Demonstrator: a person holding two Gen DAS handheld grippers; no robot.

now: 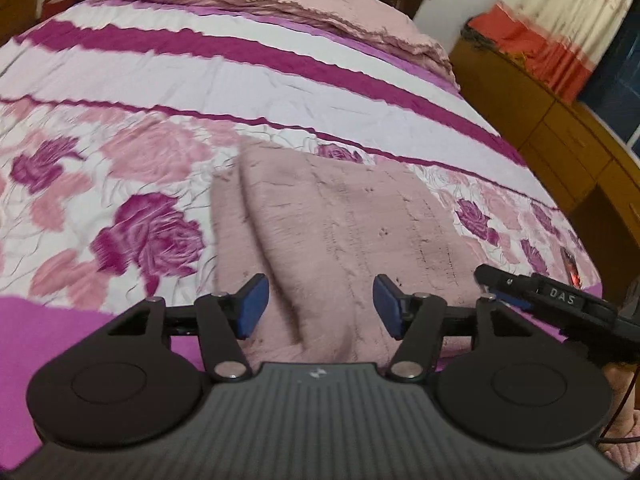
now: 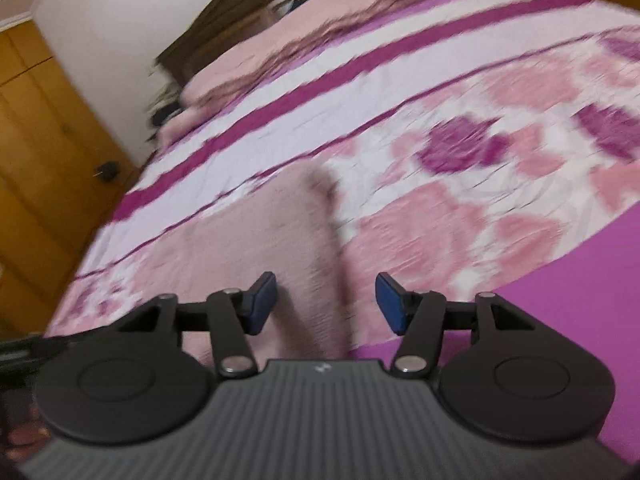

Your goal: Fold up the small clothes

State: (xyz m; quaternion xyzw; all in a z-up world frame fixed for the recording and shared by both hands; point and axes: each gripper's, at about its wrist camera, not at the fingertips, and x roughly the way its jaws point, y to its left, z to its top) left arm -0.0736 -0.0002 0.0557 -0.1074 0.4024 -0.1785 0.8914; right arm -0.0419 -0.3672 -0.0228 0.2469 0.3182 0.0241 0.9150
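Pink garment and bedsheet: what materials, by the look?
Pink garment: looks like a soft knit or fleece with a matte, fuzzy nap and faint stitched rows; the exact fibre is unclear. Bedsheet: seems a thin woven cotton-type cloth, printed with magenta roses and stripes, with fine creases and no sheen.

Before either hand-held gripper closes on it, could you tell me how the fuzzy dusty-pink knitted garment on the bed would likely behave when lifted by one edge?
The fuzzy dusty-pink knitted garment is probably floppy: it already lies in soft rolled folds on the floral bedspread. Its fuzzy surface suggests it won't slip easily from the blue pads. It looks light, so it would likely drape and unfold.
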